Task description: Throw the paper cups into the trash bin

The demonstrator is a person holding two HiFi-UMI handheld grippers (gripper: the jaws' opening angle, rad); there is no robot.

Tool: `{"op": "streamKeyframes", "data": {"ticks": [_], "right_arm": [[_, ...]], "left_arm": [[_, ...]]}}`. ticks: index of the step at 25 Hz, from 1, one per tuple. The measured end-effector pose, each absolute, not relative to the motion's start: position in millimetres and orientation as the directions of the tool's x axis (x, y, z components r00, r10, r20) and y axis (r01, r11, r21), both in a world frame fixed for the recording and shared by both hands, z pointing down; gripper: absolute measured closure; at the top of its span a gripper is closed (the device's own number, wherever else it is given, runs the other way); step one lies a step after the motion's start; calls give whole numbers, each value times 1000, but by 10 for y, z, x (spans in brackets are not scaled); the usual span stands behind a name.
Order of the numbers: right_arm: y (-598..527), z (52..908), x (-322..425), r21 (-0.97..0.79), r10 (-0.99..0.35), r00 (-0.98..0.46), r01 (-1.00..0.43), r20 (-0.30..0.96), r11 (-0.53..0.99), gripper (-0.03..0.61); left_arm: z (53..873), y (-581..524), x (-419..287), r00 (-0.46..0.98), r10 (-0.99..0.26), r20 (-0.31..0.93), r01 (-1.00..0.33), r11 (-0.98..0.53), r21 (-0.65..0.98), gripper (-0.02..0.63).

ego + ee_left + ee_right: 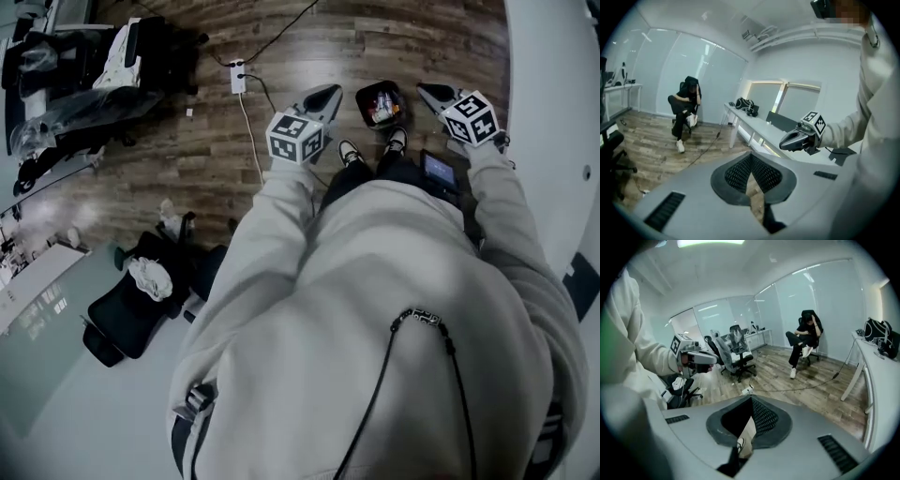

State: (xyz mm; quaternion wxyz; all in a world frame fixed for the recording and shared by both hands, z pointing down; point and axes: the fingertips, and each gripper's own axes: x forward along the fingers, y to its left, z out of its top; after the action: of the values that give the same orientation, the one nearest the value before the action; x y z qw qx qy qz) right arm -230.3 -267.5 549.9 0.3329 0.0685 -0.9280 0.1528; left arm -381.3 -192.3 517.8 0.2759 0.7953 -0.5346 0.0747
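Observation:
A small black trash bin [380, 101] stands on the wood floor just beyond the person's shoes, between the two grippers in the head view. Light and red things lie inside it; I cannot make out single paper cups. My left gripper [330, 91] is raised to the bin's left, jaws together and empty. My right gripper [427, 91] hovers to the bin's right, also shut with nothing in it. In the left gripper view its own jaws [751, 157] meet at the tips, and the right gripper [787, 140] shows beyond them. The right gripper view shows closed jaws [751, 399] and the left gripper [712, 358].
A power strip [238, 77] with cables lies on the floor behind the bin. Office chairs [131, 309] stand at the left. A seated person [686, 110] is across the room, beside a long white desk [759, 126] carrying bags [746, 105]. A white table edge [553, 112] runs along the right.

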Motion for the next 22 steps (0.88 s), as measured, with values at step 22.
{"op": "streamKeyframes", "data": {"ticks": [22], "right_arm": [[-2728,1946,-3054,88,-162,-983,-155,83,984,558]], "left_arm": [[1893,-2519,-3921,433,-902,-3,-899,-431,-72,618]]}}
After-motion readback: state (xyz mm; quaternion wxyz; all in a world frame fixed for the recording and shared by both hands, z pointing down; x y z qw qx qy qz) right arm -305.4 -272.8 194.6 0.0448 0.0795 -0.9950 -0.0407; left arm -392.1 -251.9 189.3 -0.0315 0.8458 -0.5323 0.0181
